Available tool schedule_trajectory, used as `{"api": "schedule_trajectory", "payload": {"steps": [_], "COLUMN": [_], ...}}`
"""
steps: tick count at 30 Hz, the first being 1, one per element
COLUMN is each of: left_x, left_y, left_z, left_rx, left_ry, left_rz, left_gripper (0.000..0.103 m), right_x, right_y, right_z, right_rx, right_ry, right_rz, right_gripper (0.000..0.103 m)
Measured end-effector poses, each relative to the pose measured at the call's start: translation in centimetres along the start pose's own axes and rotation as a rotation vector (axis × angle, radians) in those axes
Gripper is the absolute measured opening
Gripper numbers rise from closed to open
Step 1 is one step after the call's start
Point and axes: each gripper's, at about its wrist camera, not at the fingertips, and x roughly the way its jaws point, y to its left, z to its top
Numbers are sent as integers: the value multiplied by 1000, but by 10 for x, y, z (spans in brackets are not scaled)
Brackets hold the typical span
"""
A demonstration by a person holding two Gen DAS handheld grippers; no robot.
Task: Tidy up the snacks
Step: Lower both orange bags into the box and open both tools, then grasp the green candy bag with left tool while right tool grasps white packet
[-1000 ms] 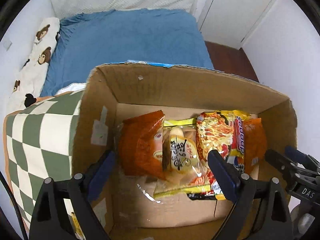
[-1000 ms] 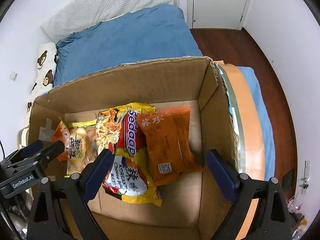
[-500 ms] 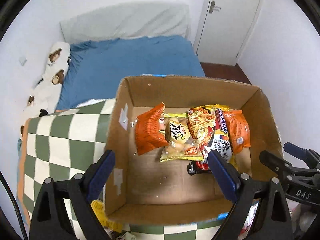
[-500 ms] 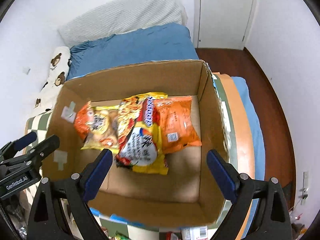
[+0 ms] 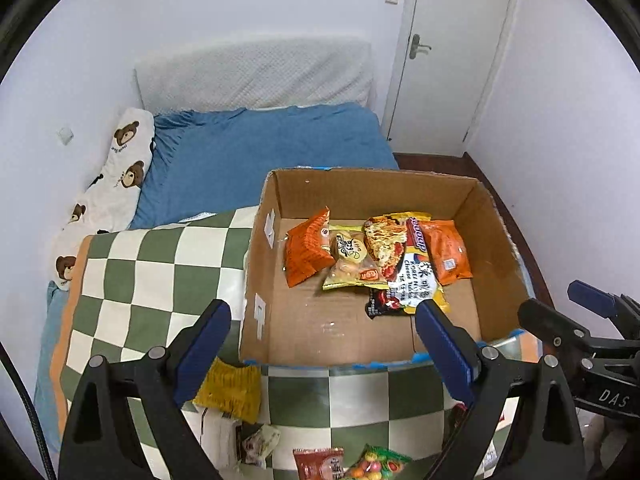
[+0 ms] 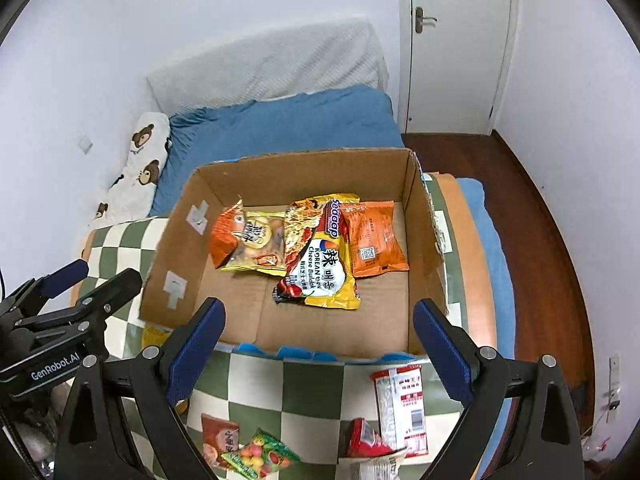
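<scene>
both grippers pulled up and back from box [image 6: 416,208] | left gripper [image 5: 324,344], right gripper [image 6: 316,340] wide, empty | next: loose packets [image 6: 400,404] on blanket

Box [image 6: 280,176] on the blanket [image 6: 312,384] holds packets [image 6: 320,264] at its far side; loose snacks [image 6: 400,404] lie before it.

both wrist views overlook cardboard box [image 5: 400,184], [image 6: 280,168]
</scene>
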Motion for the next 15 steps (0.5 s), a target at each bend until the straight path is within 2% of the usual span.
{"api": "schedule_trajectory", "payload": {"steps": [8,15], "left_x": [-46,-62], "left_y": [-5,-8], "left_z": [-14,-26], "left_rx": [10,12], "left_ry": [-79,-91], "left_rz": [-2,-11], "left_gripper": [94,94], "right_x": [-45,-66], "right_y": [5,6], "right_z": [-17,-32], "right_rx": [6,33], "right_ry": [-62,-77], "right_rz": [12,48], "right_gripper": [97,97]}}
